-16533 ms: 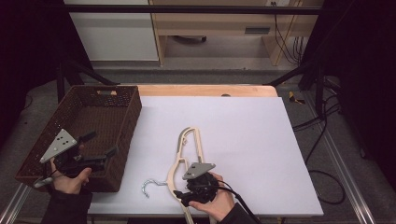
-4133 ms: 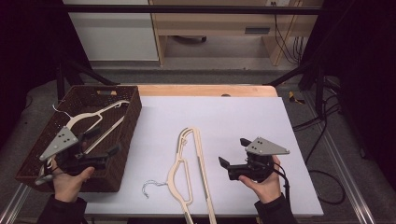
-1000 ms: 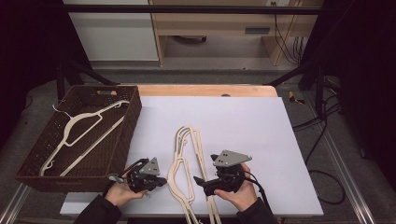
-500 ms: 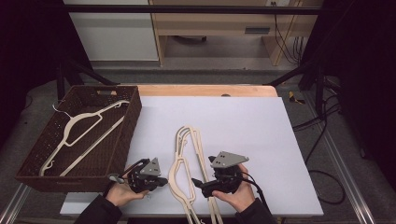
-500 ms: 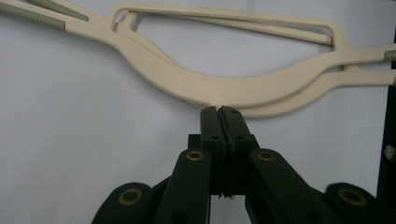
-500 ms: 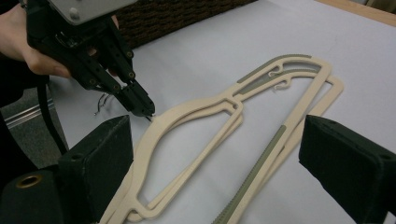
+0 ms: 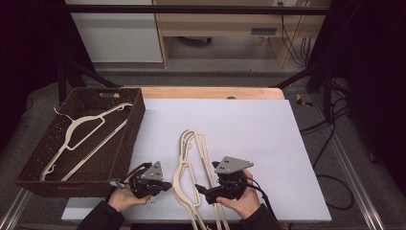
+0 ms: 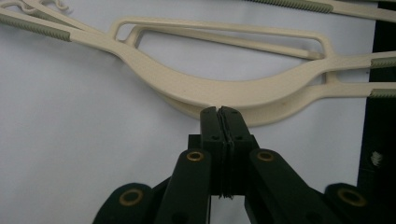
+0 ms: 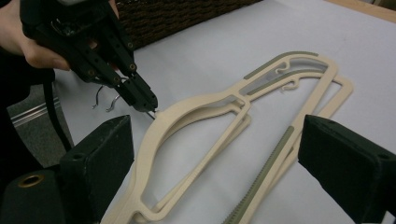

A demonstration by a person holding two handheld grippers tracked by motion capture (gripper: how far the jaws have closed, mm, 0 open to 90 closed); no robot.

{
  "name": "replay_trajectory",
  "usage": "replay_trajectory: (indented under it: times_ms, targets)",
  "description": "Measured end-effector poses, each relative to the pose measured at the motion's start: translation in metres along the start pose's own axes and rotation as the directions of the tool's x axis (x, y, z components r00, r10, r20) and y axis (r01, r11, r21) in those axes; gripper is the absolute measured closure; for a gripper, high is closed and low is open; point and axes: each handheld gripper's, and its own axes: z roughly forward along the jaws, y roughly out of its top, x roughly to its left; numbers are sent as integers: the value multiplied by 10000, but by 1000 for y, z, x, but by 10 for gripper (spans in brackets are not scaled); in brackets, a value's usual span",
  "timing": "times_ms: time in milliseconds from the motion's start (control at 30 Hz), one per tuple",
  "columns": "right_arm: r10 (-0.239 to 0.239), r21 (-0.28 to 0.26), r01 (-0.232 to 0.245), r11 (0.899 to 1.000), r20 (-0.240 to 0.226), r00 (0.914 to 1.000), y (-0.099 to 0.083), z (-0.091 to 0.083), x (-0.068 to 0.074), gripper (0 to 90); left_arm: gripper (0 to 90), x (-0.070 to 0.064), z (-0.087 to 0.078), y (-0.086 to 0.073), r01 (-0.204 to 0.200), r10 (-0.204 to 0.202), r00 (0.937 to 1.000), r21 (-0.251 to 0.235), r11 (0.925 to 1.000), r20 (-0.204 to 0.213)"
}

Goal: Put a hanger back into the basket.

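Observation:
Two cream plastic hangers (image 7: 184, 170) lie stacked on the white table (image 7: 249, 120), arms pointing away from me. My left gripper (image 7: 165, 186) is at their neck, jaws shut on the thin metal hook stem; its tips (image 8: 219, 112) touch the curved neck of the hangers (image 8: 224, 88). The right gripper view shows that left gripper (image 9: 148, 106) from the side, with the wire hooks (image 9: 100, 100) just behind it. Beside the hangers' near end my right gripper (image 7: 203, 191) stands open, and its jaws (image 9: 219, 140) spread wide over the hangers' arms (image 9: 196, 109) without touching them.
A dark wicker basket (image 7: 136, 120) stands at the left edge of the table with a third cream hanger (image 7: 84, 134) lying in it. A wooden strip (image 7: 206, 92) borders the table's far edge. Cables (image 7: 330, 129) hang off the right side.
Since 4 s ago my left gripper left the basket, where a hanger now lies, and came to the hangers' neck. My right gripper moved left to them. Over the last second nearly nothing moved.

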Motion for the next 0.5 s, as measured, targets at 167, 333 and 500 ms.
replay_trajectory:
  times_ms: [167,333,500]
  targets:
    - [62,35,-62,10000,-162,9998,-1,6,6,121,888,-4,-8,7,240,-239,9997,28,9997,-101]
    - [-54,264,62,9996,-293,9996,-1,15,16,119,889,-8,-16,14,152,-152,9996,-15,9999,-227]
    - [-124,484,150,9987,-521,9986,-2,27,27,128,889,-11,-24,21,220,-220,9991,-5,9998,-374]
